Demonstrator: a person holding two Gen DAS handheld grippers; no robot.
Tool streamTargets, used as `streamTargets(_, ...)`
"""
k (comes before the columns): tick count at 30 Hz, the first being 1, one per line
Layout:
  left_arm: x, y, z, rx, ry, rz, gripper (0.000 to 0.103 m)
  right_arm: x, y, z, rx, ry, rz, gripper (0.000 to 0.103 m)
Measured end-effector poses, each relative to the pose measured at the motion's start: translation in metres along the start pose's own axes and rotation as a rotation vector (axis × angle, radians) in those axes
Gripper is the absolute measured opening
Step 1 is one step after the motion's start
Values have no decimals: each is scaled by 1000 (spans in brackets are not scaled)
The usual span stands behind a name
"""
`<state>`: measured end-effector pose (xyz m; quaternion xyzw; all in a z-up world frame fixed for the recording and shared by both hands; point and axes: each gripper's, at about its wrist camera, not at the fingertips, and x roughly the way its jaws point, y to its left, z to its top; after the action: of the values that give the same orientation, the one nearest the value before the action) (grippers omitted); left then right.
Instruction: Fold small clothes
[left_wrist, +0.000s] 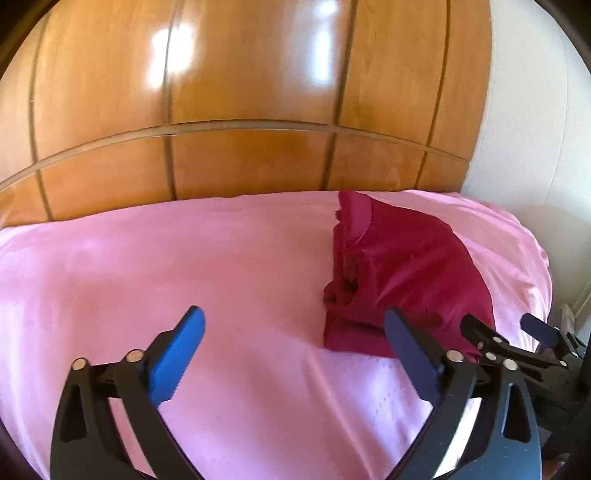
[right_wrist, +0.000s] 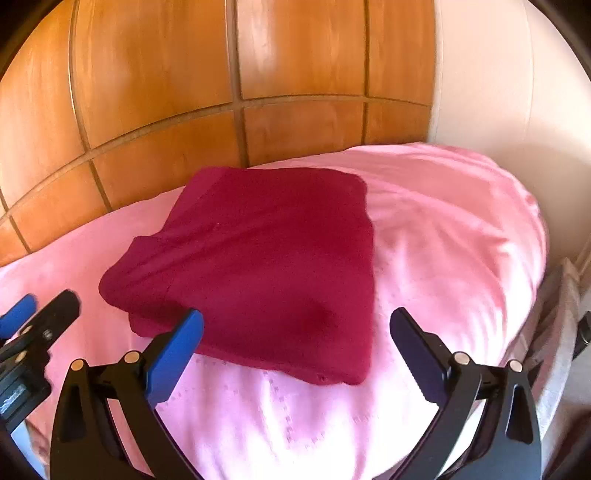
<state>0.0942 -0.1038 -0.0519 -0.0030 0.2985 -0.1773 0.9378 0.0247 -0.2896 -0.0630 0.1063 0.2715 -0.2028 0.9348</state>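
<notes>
Crimson cloth, a small garment (right_wrist: 258, 266), lies folded into a rough square on the pink bedspread (right_wrist: 443, 229). It sits toward the far edge of the bed, close to the wooden panelled wardrobe (right_wrist: 155, 92) behind, and nearer the bed's right end than its left. In the right wrist view its top face is smooth and flat, with the near right corner hanging slightly over a swell in the bedding. In the left wrist view the same garment (left_wrist: 406, 269) is seen from its left side, where the stacked layers and a folded-in edge show as a bunched, darker seam.

The left tongs (left_wrist: 295, 354) stand wide open with nothing between the blue pads; they hang over bare pink cover, just to the left of the garment's near left corner. Their right finger (left_wrist: 413, 354) overlaps the garment's edge in the picture, though whether it touches the cloth cannot be told.

The right tongs (right_wrist: 295, 354) are likewise spread wide and hold nothing. Their left finger (right_wrist: 177, 354) lies in front of the garment's near edge, and the right one is over the bedspread beyond the cloth's near right corner. Contact with the fabric cannot be judged here either.

Each view catches the other tool at its margin: the right tongs (left_wrist: 517, 339) near the bed's right end, the left tongs (right_wrist: 37, 317) off the garment's left side. A pale wall (right_wrist: 498, 74) meets the wardrobe on the right.
</notes>
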Motion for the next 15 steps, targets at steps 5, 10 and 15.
streamTargets(5,-14,8,-9,-25,-7,20,99,-9,2,-7,23,-16,-5,101)
streamTargets(10,-22,7,-18,-16,-4,51,99,-19,5,-16,34,-11,8,101)
streamTargets(15,-23,5,-22,-3,7,56,99,-26,5,-23,37,-20,-3,101)
